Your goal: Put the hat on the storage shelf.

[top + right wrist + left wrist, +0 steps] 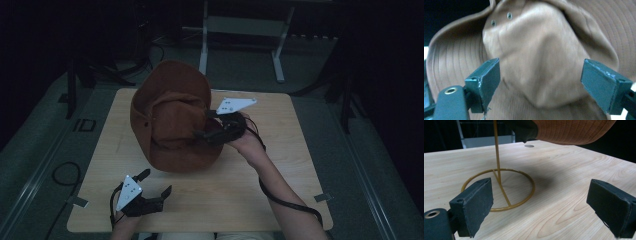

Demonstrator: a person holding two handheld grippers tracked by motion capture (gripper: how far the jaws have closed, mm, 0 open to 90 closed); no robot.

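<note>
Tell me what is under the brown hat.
Under the brown hat stands a yellow wire stand: its ring base and upright rod show. The rod's top is covered by the hat.

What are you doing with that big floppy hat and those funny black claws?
A person holds a black claw in each hand at a pale wooden table. The right claw is open and pressed up to a brown wide-brimmed fabric hat, which sits up on a thin gold wire stand with a ring base. The left claw waits open near the table's front edge, holding nothing.
</note>
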